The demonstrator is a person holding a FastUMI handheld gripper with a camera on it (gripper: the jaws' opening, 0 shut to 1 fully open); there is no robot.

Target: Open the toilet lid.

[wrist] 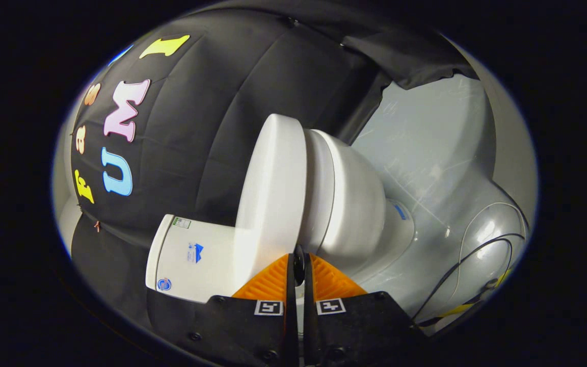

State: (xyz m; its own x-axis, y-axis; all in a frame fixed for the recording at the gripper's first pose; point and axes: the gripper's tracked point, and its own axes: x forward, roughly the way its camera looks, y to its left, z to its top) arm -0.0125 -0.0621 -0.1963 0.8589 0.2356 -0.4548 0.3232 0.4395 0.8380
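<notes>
Toilet bowl [354, 204]: white, just ahead of the fingers, slightly to their right. Tank [196, 255]: white, ahead-left. Toilet lid [273, 193]: white, closed against the bowl, directly beyond the fingertips. Gripper [298, 265]: fingers nearly together, thin gap, tips at the lid's edge; grasp uncertain. Cables [477, 265]: far right.

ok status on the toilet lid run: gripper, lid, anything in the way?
Gripper fingers nearly together, tips at the lid's edge; grip on it can't be confirmed. Toilet lid looks close against the bowl. Cables on floor beyond, clear of the fingers.
</notes>
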